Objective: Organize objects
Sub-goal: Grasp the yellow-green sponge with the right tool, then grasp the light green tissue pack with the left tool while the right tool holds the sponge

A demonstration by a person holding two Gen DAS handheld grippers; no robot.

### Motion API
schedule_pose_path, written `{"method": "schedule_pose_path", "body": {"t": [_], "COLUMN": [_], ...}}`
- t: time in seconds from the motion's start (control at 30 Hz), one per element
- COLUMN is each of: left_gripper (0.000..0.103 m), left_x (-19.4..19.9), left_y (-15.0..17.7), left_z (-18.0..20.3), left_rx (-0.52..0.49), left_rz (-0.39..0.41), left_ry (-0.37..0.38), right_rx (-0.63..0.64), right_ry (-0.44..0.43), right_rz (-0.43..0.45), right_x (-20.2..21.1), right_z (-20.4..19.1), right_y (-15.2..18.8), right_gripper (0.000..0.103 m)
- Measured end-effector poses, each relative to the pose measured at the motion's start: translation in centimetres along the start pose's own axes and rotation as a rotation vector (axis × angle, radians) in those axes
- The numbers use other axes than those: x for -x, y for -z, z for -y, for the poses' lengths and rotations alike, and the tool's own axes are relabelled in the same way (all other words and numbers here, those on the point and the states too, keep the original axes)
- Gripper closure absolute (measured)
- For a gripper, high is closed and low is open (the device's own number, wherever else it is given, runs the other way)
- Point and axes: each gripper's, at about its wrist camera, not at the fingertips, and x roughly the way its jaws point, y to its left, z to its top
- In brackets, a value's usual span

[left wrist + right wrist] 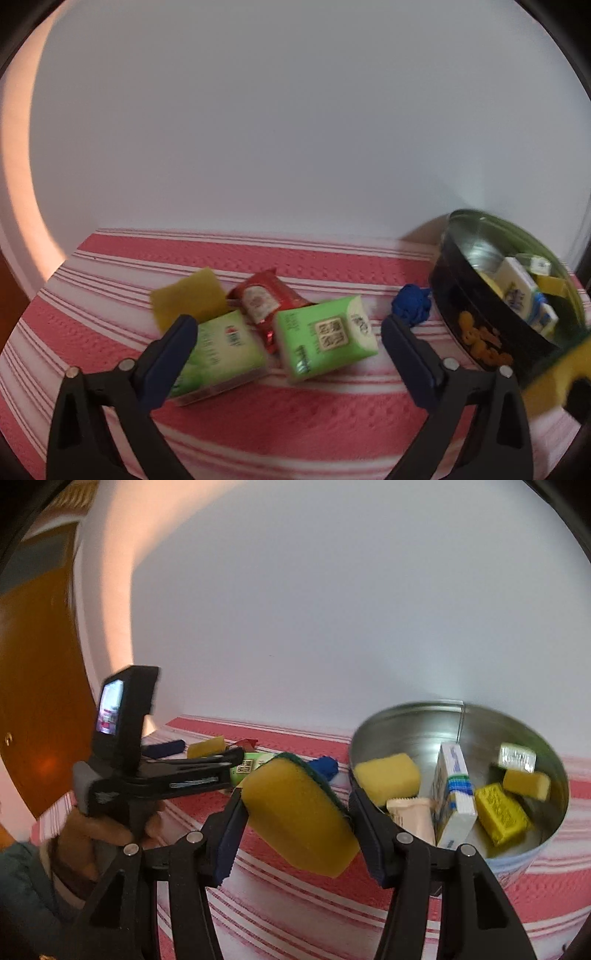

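My right gripper (pixel 295 814) is shut on a yellow sponge with a green scouring side (pixel 301 818), held above the cloth just left of the round metal tin (pixel 410 716). The tin holds yellow sponges, a white-blue box and a cream packet. The sponge also shows at the right edge of the left wrist view (pixel 550 376), beside the tin (pixel 469 332). My left gripper (pixel 288 328) is open and empty, with two green packs (pixel 325 341) (pixel 221 354), a red packet (pixel 262 301) and a yellow sponge (pixel 188 299) ahead of it. A blue cloth ball (pixel 412 304) lies by the tin.
A pink and white striped cloth (pixel 295 417) covers the table, with a white wall behind. The left hand-held gripper (pixel 147 775) and the hand on it show in the right wrist view. A brown door (pixel 40 686) stands at the left.
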Motion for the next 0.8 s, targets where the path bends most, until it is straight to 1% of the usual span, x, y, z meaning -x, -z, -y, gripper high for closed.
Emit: {"method": "schedule_pose_path", "body": {"t": [0.07, 0.13, 0.2, 0.23, 0.3, 0.33, 0.37, 0.43, 0.57, 0.63, 0.8], "left_gripper": [0.008, 0.016, 0.016, 0.016, 0.018, 0.024, 0.024, 0.028, 0.03, 0.03, 0.03], "left_x": [-1.4, -3.1, -4.6, -4.8, -5.0, -5.1, -5.2, -5.0, -4.0, -3.1, -1.0], "left_y": [-0.4, -0.6, -0.6, -0.7, -0.6, -0.6, -0.5, -0.4, -0.1, 0.0, -0.3], "left_z": [1.0, 1.8, 2.4, 2.7, 3.1, 3.1, 2.6, 1.9, 0.9, 0.4, 0.3], "left_rx": [0.009, 0.021, 0.013, -0.002, -0.026, -0.025, -0.009, 0.024, 0.052, 0.08, 0.123], "left_rz": [-0.04, -0.099, -0.157, -0.161, -0.173, -0.184, -0.2, -0.196, -0.17, -0.125, -0.007], "left_ry": [-0.026, -0.061, -0.085, -0.099, -0.098, -0.09, -0.078, -0.051, -0.002, 0.02, 0.023], "right_rx": [-0.014, -0.031, -0.045, -0.05, -0.067, -0.073, -0.076, -0.076, -0.076, -0.073, -0.052], "right_ry": [-0.008, -0.014, -0.013, -0.011, -0.009, -0.009, -0.007, 0.002, 0.016, 0.023, 0.066], "right_rz": [0.001, -0.002, -0.001, 0.001, 0.003, 0.004, 0.006, 0.013, 0.031, 0.037, 0.06], "right_x": [-0.3, -0.4, 0.0, 0.1, 0.4, 0.2, 0.1, -0.2, -0.1, 0.3, 0.6], "right_z": [1.2, 1.7, 1.4, 1.6, 1.3, 1.3, 1.2, 1.2, 1.0, 0.6, 0.4], "right_y": [-1.0, -1.2, -0.9, -1.0, -0.3, -0.1, -0.1, 0.3, 0.5, 0.5, 0.6], "right_gripper": [0.044, 0.044, 0.044, 0.044, 0.044, 0.044, 0.044, 0.044, 0.044, 0.044, 0.044]}}
